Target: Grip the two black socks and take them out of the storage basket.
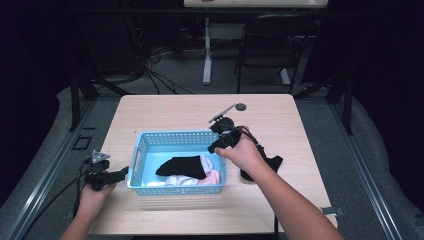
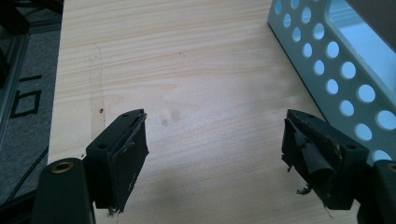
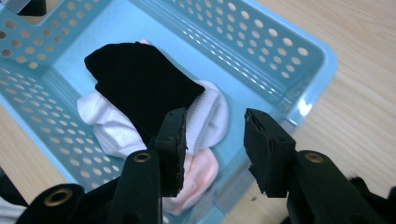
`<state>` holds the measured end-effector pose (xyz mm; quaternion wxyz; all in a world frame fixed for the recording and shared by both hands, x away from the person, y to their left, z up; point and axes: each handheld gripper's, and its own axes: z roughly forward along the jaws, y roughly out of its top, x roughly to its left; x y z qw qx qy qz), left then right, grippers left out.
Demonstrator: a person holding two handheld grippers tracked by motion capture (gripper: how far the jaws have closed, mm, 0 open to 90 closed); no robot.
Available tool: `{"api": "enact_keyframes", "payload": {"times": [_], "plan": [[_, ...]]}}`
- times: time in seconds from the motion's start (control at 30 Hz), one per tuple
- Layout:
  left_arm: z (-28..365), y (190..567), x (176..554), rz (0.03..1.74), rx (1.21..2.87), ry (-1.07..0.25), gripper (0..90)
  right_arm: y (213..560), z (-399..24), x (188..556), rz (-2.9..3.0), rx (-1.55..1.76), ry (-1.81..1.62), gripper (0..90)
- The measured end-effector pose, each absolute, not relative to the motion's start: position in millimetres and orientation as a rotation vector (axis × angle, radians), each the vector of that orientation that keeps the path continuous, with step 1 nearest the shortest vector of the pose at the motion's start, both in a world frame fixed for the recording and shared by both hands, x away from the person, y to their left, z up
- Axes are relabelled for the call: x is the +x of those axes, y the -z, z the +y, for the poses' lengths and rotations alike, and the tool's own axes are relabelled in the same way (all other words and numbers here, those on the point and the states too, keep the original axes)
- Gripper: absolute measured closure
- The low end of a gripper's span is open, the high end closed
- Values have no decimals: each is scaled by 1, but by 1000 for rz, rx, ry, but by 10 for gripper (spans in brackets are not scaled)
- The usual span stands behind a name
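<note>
In the blue perforated basket [image 1: 150,145] near the middle of the desk [image 1: 175,107], I see the work partly done: a black sock [image 1: 182,166] lies on top of a white sock [image 3: 105,123] and a pink sock [image 3: 198,175], all bunched toward the basket's 5 o'clock corner. From the right gripper view the black one drapes across the white one, with the pink one beneath them against the near wall.

My right gripper [image 1: 216,146] hangs over the basket's 3 o'clock rim, its jaws spread with nothing between them. I judge the black sock to be delivered and let go.

One thing appears left: a dark piece of clothing [image 1: 272,162], probably another black sock, lies on the desk just outside the basket at 3 o'clock, partly hidden by my right hand [image 1: 245,152]. I cannot tell its exact kind from here.

My left gripper [image 1: 116,174] rests at the basket's 9 o'clock side, near the wall but not touching it, jaws wide apart over bare wood and holding nothing.

So my estimate is three items in, one to fetch.
</note>
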<state>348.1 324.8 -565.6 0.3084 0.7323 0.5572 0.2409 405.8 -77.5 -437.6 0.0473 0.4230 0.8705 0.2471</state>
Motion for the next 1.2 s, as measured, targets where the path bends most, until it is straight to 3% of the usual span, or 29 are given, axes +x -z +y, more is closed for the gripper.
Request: {"api": "enact_keyframes", "payload": {"times": [0.33,0.63,1.2], "plan": [[325,566,348,1470,1937,-638,223,459,-49,415,2695,1338,-714,609],[325,565,348,1469,1935,-639,223,498,-22,417,2705,1474,-628,617],[325,566,348,1468,1938,-637,223,520,-17,425,2748,1592,-552,618]]}}
